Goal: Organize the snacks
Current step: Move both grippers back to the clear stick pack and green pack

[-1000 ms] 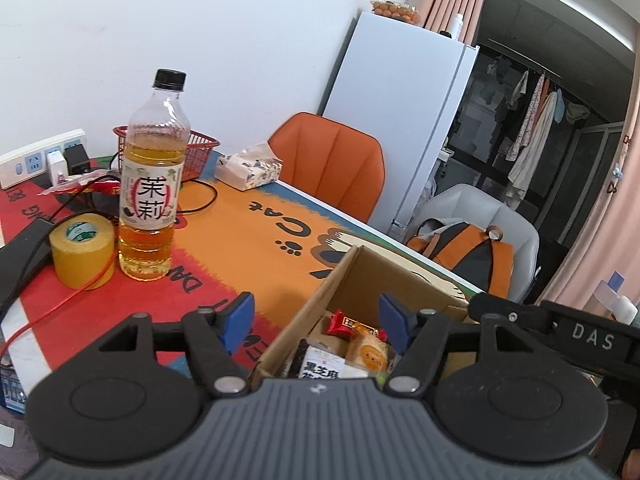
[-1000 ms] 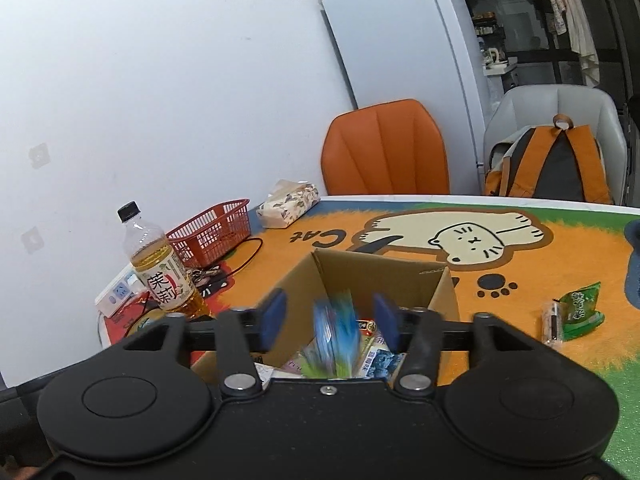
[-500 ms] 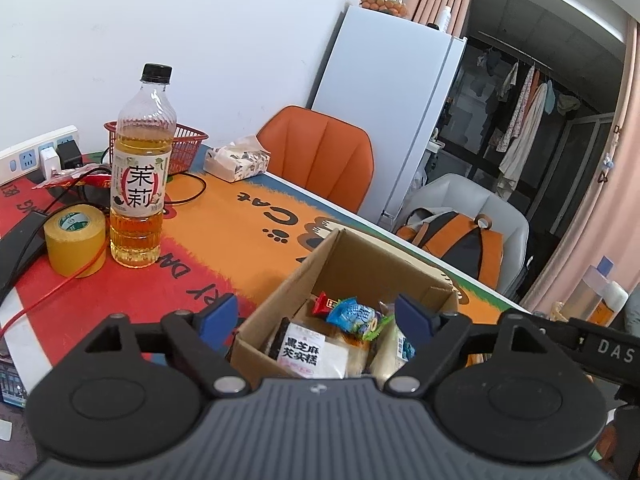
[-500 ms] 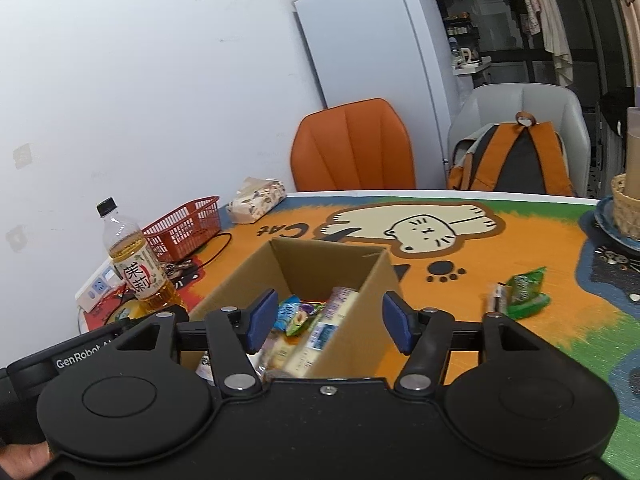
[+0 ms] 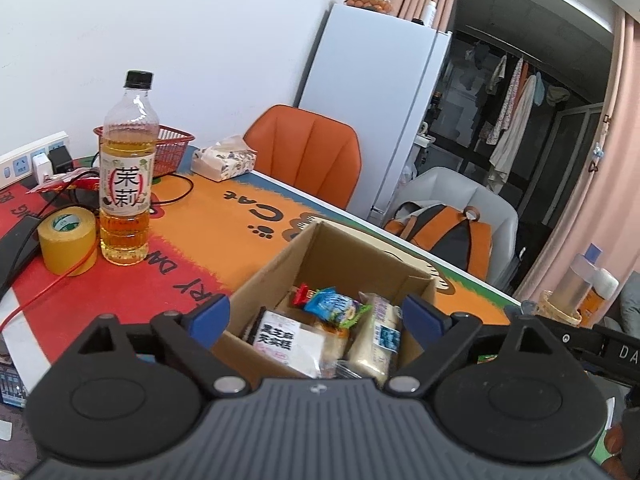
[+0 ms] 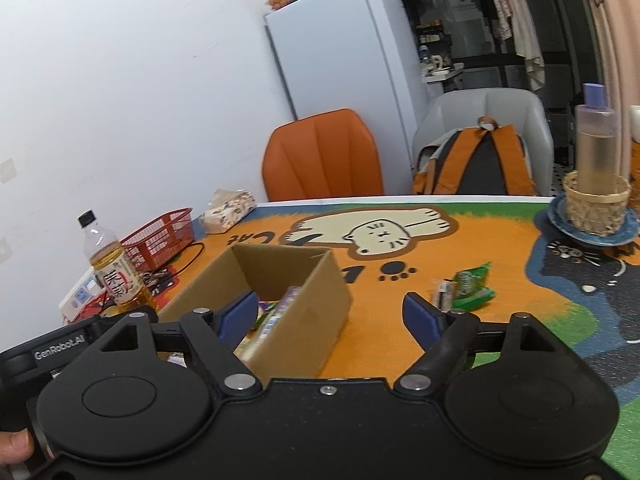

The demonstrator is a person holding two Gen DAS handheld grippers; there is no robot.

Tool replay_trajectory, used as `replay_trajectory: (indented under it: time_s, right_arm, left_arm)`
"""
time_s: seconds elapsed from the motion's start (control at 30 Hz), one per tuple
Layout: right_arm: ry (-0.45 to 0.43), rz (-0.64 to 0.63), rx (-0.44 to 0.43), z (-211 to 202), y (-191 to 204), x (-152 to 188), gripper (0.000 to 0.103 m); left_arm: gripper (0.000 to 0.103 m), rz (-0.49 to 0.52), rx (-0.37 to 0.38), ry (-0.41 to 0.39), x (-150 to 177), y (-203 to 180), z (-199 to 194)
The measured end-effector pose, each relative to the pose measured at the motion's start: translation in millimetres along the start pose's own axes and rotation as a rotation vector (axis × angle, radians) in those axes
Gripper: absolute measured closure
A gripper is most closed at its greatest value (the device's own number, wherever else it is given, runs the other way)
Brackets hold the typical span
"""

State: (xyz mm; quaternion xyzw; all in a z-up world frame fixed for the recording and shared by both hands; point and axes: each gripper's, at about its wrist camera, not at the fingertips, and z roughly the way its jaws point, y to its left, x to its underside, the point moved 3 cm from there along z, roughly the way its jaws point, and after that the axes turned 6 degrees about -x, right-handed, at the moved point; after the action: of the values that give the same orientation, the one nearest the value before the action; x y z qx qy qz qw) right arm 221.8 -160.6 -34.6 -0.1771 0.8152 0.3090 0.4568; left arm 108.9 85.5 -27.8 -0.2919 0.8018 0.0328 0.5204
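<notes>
**Both grippers open over the snack box**

The left gripper (image 5: pixel 316 314) hovers at the near side of the cardboard box (image 5: pixel 276 276), which stands on the bench (image 5: pixel 224 232) with its cat-print cover. Its jaws have just been opening and stand wide; their blue pads straddle the near end of the box without pressing on anything. Inside the box lie several snacks: a white packet with black lettering (image 5: pixel 292 340), a blue and green packet (image 5: pixel 334 306) on top of the pile, and a pale packet (image 5: pixel 378 334) leaning along the right wall.

The right gripper (image 6: pixel 332 318) points across the bench to the right of the box, its jaws also just opened and wide, with nothing held between them. Beyond its right pad a green snack packet (image 6: pixel 472 286) lies on the orange part of the cover, touching a small clear-wrapped snack (image 6: pixel 442 294) on its left; both are well apart from the box.

A tea bottle (image 5: pixel 126 176) stands upright just beside a roll of yellow tape (image 5: pixel 68 240), with a red basket (image 5: pixel 170 150) and a tissue pack (image 5: pixel 224 158) behind.
</notes>
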Motion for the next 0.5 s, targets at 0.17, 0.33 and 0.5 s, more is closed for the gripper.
replay_trajectory:
  time_s: [0.17, 0.33, 0.5]
  right_arm:
    - [-0.009, 0.016, 0.028, -11, -18, 3, 0.024]
    - [-0.018, 0.037, 0.054, -21, -37, 6, 0.024]
    - [-0.029, 0.062, 0.073, -30, -55, 8, 0.024]
  left_arm:
    - [0.010, 0.016, 0.024, 0.003, 3, -12, -1]
    - [0.010, 0.039, 0.055, 0.005, 7, -28, -2]
    - [0.010, 0.069, 0.084, 0.002, 10, -50, -4]
